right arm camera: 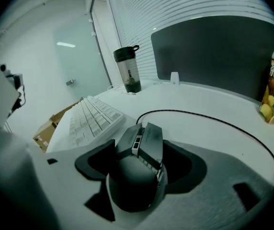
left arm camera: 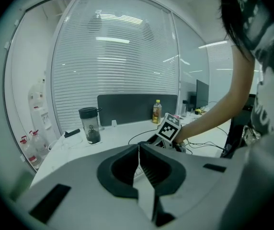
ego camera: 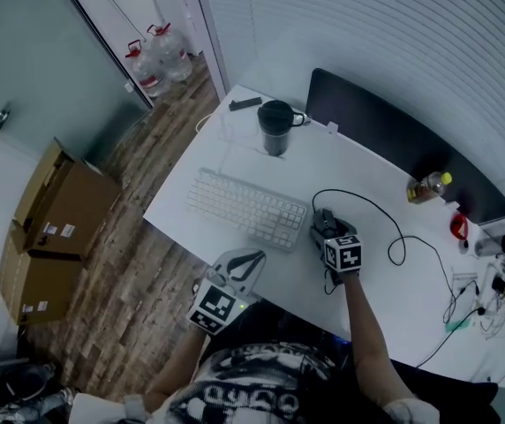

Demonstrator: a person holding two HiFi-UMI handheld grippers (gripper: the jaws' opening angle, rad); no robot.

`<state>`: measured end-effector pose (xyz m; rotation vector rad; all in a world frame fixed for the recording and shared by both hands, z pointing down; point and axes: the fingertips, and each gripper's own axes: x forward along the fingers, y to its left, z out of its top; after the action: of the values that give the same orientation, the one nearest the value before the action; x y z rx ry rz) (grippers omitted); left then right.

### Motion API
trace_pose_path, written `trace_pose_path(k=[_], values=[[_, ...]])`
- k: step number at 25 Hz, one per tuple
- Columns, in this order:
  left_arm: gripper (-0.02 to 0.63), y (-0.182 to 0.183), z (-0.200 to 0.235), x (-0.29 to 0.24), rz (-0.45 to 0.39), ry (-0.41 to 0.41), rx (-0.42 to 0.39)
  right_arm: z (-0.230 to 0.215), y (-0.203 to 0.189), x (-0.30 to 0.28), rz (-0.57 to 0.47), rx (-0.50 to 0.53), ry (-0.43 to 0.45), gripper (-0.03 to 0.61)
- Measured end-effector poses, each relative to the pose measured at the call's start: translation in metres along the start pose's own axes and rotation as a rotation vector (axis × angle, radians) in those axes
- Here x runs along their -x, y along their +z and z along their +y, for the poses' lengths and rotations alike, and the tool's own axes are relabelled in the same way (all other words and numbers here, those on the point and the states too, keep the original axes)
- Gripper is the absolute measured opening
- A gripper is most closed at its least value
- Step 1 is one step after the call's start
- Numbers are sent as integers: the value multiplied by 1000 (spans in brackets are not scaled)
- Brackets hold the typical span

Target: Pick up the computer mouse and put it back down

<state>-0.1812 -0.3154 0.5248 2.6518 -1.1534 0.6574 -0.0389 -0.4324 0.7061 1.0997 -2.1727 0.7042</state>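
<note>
A dark angular computer mouse (right arm camera: 136, 176) lies on the white desk (ego camera: 385, 281), just right of the keyboard, and its black cable (right arm camera: 209, 119) loops away to the right. My right gripper (right arm camera: 139, 134) points down over it, jaws wide, one on each side of the mouse. From overhead the mouse (ego camera: 321, 222) shows just ahead of the right gripper (ego camera: 326, 230). My left gripper (ego camera: 254, 256) hovers at the desk's near edge, jaws together and nothing in them. In its own view the left gripper (left arm camera: 138, 147) looks across the desk at the right hand.
A white keyboard (ego camera: 248, 208) lies left of the mouse. A dark tumbler (ego camera: 275, 127) stands at the back, with a drink bottle (ego camera: 429, 186) beside the dark partition (ego camera: 385, 131). Loose cables (ego camera: 464, 299) clutter the right end. Cardboard boxes (ego camera: 54, 228) sit on the floor.
</note>
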Motion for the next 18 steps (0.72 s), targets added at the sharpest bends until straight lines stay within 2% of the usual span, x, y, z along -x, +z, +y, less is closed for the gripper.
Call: trace_pose_path(k=[5, 8, 10, 12, 18], values=[[5, 1, -1, -1, -14, -20, -10, 1, -1, 0, -1, 3, -7, 313], [5, 1, -4, -1, -20, -38, -18, -1, -3, 8, -21, -24, -38, 360], [5, -1, -8, -1, -19, -51, -18, -1, -3, 21, -55, -49, -53, 360], [5, -5, -14, -2, -13, -70, -14, 3, -3, 40, -94, -52, -57, 348], [5, -11, -39, -17, -3, -156, -26, 22, -11, 93, -157, 44, -36, 299]])
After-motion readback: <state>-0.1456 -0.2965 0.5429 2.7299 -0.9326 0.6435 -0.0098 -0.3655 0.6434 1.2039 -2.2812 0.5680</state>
